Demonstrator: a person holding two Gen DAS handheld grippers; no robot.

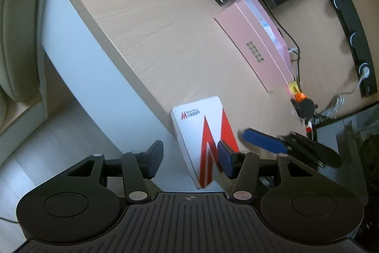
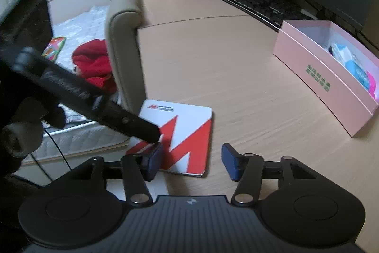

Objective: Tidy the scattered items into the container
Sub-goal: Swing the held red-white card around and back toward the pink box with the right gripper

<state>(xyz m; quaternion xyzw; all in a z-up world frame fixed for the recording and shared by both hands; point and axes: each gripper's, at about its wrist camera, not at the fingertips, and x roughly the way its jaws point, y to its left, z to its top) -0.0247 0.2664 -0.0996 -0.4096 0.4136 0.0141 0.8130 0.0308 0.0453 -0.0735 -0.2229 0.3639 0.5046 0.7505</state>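
Two pads of the left gripper [image 1: 190, 158] are seen standing apart in the left wrist view, with the white-and-red booklet [image 1: 199, 125] between them (a gap shows at the left pad), well short of the pink box [image 1: 255, 44] and overhanging the desk [image 1: 154, 27] edge. In the right wrist view the right gripper [image 2: 191, 164] is held with jaws apart, nothing clamped, over the booklet's [image 2: 191, 125] near edge, well apart from the pink box [image 2: 319, 77], and one of the left gripper's fingers [image 2: 139, 126] is laid over the booklet.
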